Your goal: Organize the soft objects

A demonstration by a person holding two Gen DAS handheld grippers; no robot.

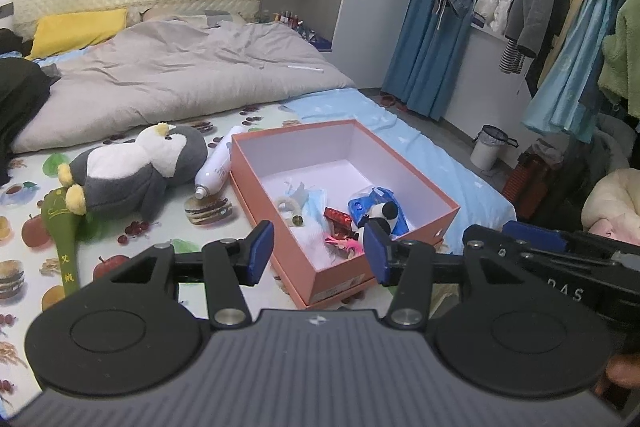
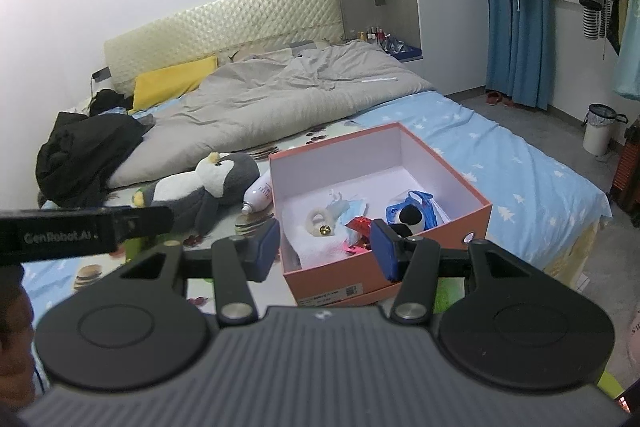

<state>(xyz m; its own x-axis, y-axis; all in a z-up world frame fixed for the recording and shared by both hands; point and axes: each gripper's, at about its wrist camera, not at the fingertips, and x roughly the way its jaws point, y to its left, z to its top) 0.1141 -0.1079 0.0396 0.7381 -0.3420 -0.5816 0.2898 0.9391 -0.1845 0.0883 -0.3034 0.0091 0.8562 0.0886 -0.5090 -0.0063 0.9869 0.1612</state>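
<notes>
Left wrist view has the left gripper hovering over the near corner of a salmon-pink box, its blue-padded fingers spread wide with nothing between them. The box sits open on the bed, white inside, and holds a heap of small things: a blue plastic bag, a little black-and-white plush lying against that bag, a shiny red wrapper, a pale blue face mask and a cream ring-shaped item that is too small to name with any confidence. A grey and white penguin plush lies on its side on the fruit-and-burger printed sheet, left of the box and apart from it. A white spray bottle lies between the penguin and the box, touching the box wall. A green padded stick with yellow characters lies just beside the penguin's yellow feet. Behind all this spreads a rumpled grey duvet with a yellow pillow at the headboard. Right wrist view shows the right gripper likewise released, empty, poised above the same box at its near edge, with the penguin off to its left.
</notes>
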